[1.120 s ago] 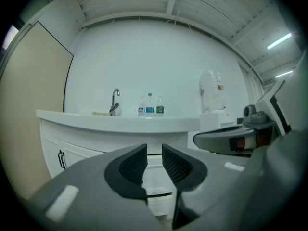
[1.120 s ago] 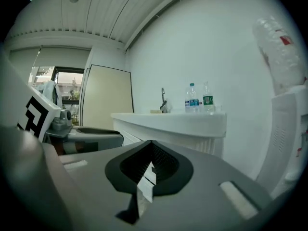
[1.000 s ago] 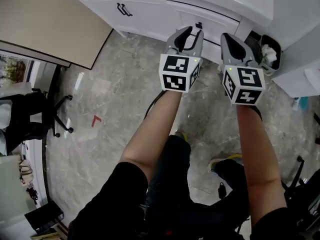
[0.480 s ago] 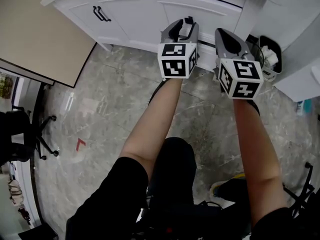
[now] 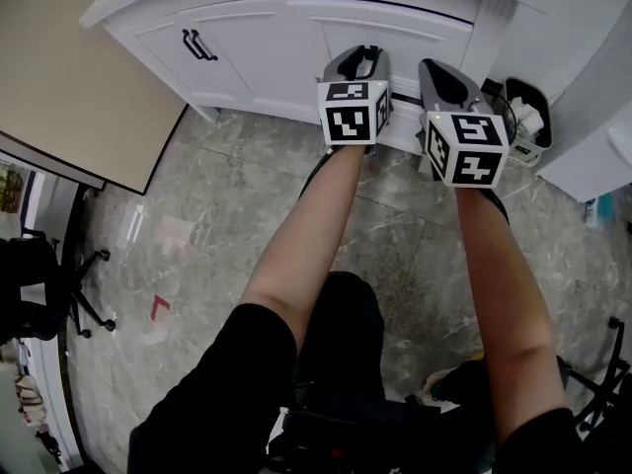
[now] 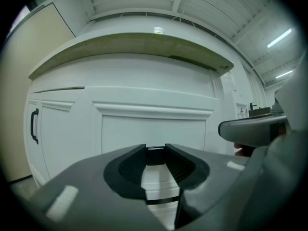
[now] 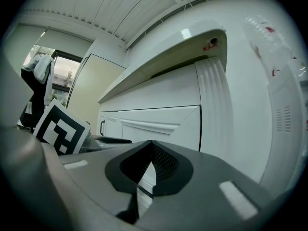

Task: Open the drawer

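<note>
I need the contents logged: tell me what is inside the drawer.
Nothing shows: the drawer is closed, its white front covering the inside. Its dark handle shows, between the jaws of the left gripper.

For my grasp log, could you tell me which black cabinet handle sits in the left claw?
The lone handle on the right panel; the paired handles stand far left, ungripped.

Drawer handle point(image 6: 155, 158): only a dark end shows, wedged between the fingers of the left gripper point(image 6: 155, 147); shape unclear.
Bin point(image 5: 540, 102): partly behind the right gripper point(image 5: 435, 66); white contents too small to tell.
Office chair point(image 5: 35, 284): cut off by the head view's left edge.
</note>
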Motion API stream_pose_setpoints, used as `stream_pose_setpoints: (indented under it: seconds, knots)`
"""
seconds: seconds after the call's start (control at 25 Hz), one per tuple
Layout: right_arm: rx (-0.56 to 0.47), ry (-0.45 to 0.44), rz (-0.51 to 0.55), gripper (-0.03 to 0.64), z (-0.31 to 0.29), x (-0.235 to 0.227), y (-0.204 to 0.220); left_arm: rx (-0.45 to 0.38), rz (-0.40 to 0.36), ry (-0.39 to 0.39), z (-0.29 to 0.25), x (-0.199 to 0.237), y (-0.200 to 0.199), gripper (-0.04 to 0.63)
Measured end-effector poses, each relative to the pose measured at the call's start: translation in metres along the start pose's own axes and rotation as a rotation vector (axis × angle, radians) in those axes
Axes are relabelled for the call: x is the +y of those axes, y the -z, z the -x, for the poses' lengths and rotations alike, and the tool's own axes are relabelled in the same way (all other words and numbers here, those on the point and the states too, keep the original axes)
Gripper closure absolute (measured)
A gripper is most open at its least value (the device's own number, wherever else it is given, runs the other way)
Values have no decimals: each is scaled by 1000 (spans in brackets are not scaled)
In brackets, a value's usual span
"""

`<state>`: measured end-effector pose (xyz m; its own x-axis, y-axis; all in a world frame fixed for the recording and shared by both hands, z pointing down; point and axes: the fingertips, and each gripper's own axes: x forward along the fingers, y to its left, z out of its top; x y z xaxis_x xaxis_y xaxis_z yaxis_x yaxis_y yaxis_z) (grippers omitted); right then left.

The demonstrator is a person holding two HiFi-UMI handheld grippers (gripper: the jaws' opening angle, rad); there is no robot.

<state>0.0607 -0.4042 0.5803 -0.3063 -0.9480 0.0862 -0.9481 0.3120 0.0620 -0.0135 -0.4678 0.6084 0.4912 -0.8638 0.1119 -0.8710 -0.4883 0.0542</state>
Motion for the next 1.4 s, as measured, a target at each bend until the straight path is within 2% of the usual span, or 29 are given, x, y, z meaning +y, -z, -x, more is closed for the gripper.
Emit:
stream_pose_setpoints:
  seconds: [0.44, 0.88, 1.16, 1.4]
  knots:
    - [-9, 12, -11, 594, 16, 12, 1, 15, -7, 31, 22, -4, 3, 468]
    - [1, -53, -38, 594, 52, 45, 5, 29, -8, 26, 75, -13, 8, 468]
    - [-9, -104, -39, 594, 71, 79, 4, 11, -5, 54, 116, -20, 14, 468]
    - [4, -128, -51, 594, 84, 97, 2, 2, 7, 46, 135, -23, 16, 469]
